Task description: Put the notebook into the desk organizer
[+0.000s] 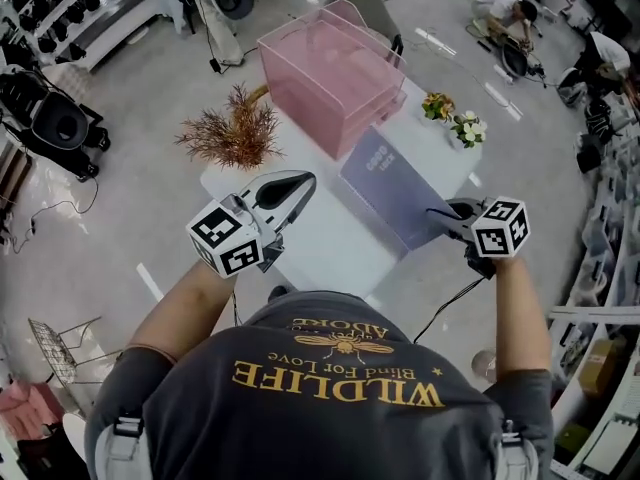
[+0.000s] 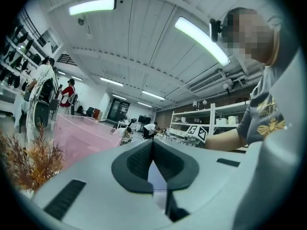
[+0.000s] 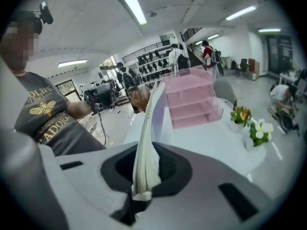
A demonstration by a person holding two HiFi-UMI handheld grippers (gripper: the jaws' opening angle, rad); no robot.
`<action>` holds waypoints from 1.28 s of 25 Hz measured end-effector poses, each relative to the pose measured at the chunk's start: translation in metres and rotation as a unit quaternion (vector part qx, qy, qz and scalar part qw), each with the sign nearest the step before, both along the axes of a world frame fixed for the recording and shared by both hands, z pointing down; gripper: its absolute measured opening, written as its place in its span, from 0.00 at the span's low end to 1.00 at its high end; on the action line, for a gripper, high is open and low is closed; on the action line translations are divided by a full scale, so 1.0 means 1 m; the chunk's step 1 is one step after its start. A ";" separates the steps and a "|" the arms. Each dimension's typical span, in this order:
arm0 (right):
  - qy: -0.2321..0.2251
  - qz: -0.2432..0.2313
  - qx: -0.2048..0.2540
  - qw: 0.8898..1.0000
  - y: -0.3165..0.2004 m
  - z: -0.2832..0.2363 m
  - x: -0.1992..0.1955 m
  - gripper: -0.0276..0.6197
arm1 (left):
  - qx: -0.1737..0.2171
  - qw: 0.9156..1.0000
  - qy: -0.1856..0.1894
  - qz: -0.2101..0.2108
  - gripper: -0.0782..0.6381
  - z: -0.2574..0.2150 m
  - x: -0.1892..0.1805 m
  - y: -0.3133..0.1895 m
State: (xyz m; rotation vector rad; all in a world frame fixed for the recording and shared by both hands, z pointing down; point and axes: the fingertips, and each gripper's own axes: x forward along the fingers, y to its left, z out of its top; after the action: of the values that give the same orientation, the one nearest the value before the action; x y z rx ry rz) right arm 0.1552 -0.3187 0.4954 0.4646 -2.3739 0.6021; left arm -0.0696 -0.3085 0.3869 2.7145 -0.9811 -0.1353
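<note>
1. Pale grey polished floor (image 1: 150, 218), which I see on every side of the white tabletop (image 1: 330, 253).
2. Ribbed white ceiling (image 2: 144, 28) carrying long lit strip lights (image 2: 201, 40).
3. White open shelving (image 2: 213, 119) along one wall; dark equipment racks (image 1: 80, 13) along another.
4. Grey chair (image 1: 378, 3) behind the tabletop.

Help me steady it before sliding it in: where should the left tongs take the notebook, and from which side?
Probably the long left edge of the notebook, near its middle, coming in from the left. It is thin and flat, the right tongs pinch its near end, and that edge faces the left tongs.
</note>
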 end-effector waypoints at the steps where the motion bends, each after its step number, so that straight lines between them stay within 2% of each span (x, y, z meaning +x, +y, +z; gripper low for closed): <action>1: -0.005 -0.003 0.015 1.000 -0.007 -0.016 -0.005 0.09 | 0.006 1.000 0.002 -0.005 0.11 -0.006 -0.006 -0.002; 10: -0.050 -0.026 0.109 0.992 -0.081 -0.154 -0.056 0.09 | 0.044 0.998 -0.003 -0.042 0.11 -0.047 -0.048 -0.019; 17: -0.055 -0.007 0.141 0.989 -0.159 -0.199 -0.098 0.09 | 0.054 0.997 -0.010 -0.059 0.11 -0.056 -0.070 -0.046; 24: -0.045 0.008 0.125 0.991 -0.235 -0.197 -0.146 0.09 | 0.066 0.996 -0.017 -0.061 0.11 -0.064 -0.082 -0.073; 27: -0.043 0.007 0.103 0.994 -0.256 -0.185 -0.164 0.09 | 0.069 0.995 -0.021 -0.063 0.11 -0.061 -0.087 -0.084; 32: -0.073 -0.002 0.048 0.996 -0.282 -0.169 -0.192 0.09 | 0.072 0.995 -0.021 -0.069 0.11 -0.058 -0.101 -0.104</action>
State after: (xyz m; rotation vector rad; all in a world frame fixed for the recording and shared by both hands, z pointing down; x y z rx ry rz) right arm -0.0366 -0.6005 0.3262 0.4712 -2.5512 0.5371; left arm -0.1708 -0.4123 0.3288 2.7872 -1.2170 -0.1823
